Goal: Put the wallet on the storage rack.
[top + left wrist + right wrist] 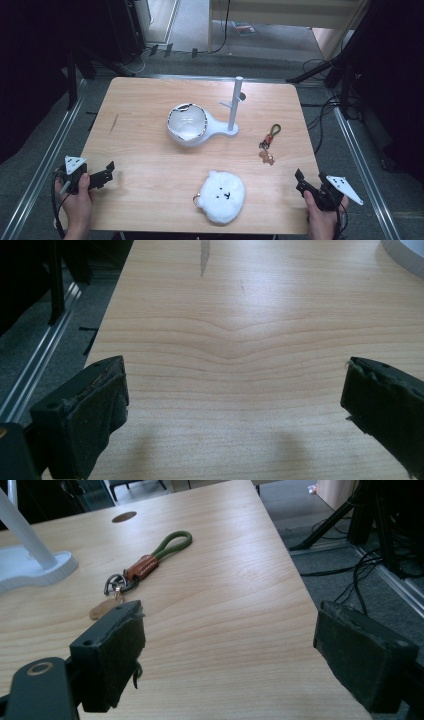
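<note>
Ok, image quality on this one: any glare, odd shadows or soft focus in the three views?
High view: surroundings nearly black, table evenly lit, a bright reflection inside the white bowl. Left gripper view: pale sheen across the far wood, two soft shadows at the near edge. Right gripper view: keychain sharp, mild glare on the wood beside it.

white stand (407,257) cut off at corner, keychain charm (102,609) half hidden

White plush (220,196), white stand (233,106), green-and-brown keychain (150,563), pale wood table (145,150)
</note>
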{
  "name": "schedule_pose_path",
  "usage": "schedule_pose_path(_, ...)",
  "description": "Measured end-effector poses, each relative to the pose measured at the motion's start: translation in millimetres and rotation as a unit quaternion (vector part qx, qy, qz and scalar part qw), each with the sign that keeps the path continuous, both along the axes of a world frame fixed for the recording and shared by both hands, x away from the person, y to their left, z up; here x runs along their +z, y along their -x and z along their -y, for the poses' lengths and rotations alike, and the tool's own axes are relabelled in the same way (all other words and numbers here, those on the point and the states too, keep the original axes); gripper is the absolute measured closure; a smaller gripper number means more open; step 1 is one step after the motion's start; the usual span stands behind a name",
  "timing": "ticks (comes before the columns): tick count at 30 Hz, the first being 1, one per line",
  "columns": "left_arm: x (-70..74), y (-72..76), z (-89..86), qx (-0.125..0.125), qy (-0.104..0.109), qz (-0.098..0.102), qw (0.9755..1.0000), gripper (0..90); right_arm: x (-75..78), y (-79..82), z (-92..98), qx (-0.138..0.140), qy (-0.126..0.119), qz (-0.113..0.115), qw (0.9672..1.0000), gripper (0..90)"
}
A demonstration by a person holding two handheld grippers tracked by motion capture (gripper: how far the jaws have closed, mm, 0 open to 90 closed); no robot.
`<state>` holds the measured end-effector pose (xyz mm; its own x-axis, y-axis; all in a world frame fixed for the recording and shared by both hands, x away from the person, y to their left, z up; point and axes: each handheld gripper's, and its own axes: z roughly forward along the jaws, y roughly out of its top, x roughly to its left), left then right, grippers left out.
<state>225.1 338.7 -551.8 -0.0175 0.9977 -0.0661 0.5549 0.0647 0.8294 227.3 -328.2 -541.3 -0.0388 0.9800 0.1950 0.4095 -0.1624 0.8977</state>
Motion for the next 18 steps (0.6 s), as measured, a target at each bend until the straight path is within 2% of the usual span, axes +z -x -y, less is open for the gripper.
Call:
schedule_pose_path(3, 0.0, -0.5, 0.3, 0.000, 0.000, -0.001, 1.0000, 0.0, 1.0, -0.6, -6.3, 0.009, 0.004, -0.006, 0.9999, 14.9)
schedule_pose_path(5, 0.0, -0.8, 0.5, 0.000, -0.004, -0.001, 1.0000, 0.0, 2.9, -1.0, -10.2, 0.021, -0.009, -0.005, 0.9997, 15.1)
schedule_pose_path(7, -0.1, -0.9, 0.7, 0.000, -0.004, -0.001, 1.0000, 0.0, 4.1, -1.0, -13.0, 0.026, -0.012, -0.009, 0.9996, 15.3)
schedule_pose_path(9, 0.0, -0.9, 0.6, 0.001, -0.003, -0.001, 1.0000, 0.0, 6.2, -1.3, -21.8, 0.036, -0.002, -0.014, 0.9993, 16.0)
schedule_pose_path(13, 0.1, -0.2, 0.2, 0.000, -0.001, 0.000, 1.0000, 0.0, 7.5, -2.2, -30.9, 0.050, 0.003, -0.023, 0.9985, 16.0)
schedule_pose_path(18, 0.2, -0.1, 0.3, -0.001, -0.002, 0.000, 1.0000, 0.0, 8.9, -2.8, -47.7, 0.077, 0.018, -0.041, 0.9960, 18.4)
